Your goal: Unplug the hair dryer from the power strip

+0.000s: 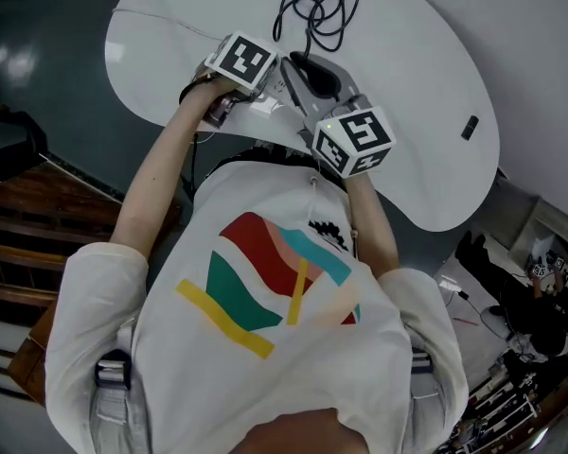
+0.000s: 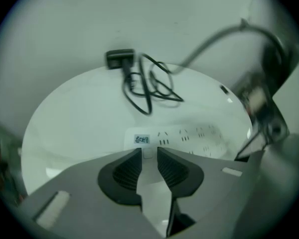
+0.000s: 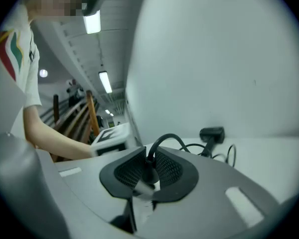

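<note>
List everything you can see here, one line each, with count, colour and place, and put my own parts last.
table: one, white, oval, in front of the person
power strip: one, white, at the table's near edge, under the left gripper
hair dryer: one, black, on the far side of the table
cord: one, black, loosely coiled between hair dryer and power strip
plug: one, black, out of the strip and clamped in the right gripper
small item: one, black, on the table's right part; too small to identify
T-shirt: one, white with a coloured print, on the person
left gripper: one, grey, jaws narrowed on a white part of the strip
right gripper: one, grey, raised, holding the plug
</note>
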{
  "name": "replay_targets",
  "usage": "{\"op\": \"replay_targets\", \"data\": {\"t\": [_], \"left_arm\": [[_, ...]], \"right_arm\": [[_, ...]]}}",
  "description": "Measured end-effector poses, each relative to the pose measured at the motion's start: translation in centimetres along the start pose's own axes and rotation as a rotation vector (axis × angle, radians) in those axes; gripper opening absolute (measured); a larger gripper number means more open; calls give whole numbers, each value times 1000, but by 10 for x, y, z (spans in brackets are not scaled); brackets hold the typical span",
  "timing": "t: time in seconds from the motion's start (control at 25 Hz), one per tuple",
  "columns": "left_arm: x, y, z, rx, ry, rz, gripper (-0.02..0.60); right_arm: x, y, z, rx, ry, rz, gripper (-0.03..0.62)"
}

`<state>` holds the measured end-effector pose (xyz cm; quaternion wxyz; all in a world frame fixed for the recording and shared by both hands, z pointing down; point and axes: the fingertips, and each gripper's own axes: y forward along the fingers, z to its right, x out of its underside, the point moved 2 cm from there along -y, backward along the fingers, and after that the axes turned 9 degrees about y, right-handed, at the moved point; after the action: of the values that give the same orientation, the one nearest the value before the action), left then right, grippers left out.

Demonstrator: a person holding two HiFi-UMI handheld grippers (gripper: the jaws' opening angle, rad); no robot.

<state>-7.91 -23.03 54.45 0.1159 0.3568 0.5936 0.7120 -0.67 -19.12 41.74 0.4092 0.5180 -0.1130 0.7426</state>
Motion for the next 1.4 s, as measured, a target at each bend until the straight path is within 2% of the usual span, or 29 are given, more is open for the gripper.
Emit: {"op": "replay_targets", "data": {"t": [0.04,0.12,0.32,0.44,0.52,0.64,0.8,0.88,0.96,1.2,1.32,1.4], "left_arm": [[2,-1,0,5,-2,17,97],[15,-2,1,8,-23,26,97],[13,-1,1,-15,-15,40,98],[1,-5,-3,-38,50,88,98],[4,-4,-3,-31,48,79,98],[13,-1,1,3,0,44,100],[-1,-5,-3,-36,57,89,100],[2,-4,-3,-33,45,78,100],[13,0,2,-3,-2,35,100],[2,-3,0,-29,48,78,100],[15,1,8,10,11,13,98],[12,1,9,10,17,22,97]], "right_arm": [[-26,1,-2,8,-21,56,69],[-42,-1,0,12,-44,70,71],[-32,-16,14,29,-68,21,72],[-32,-20,13,28,-60,27,74],[-36,-20,11,24,-46,42,74],[-40,-19,9,20,-53,49,74],[-43,-22,9,21,-63,53,74],[-43,-22,7,20,-69,53,74],[-44,-22,7,21,-72,53,74],[-44,-24,3,20,-77,60,74],[-45,-25,4,23,-79,60,74],[-45,-26,6,26,-77,60,74]]}}
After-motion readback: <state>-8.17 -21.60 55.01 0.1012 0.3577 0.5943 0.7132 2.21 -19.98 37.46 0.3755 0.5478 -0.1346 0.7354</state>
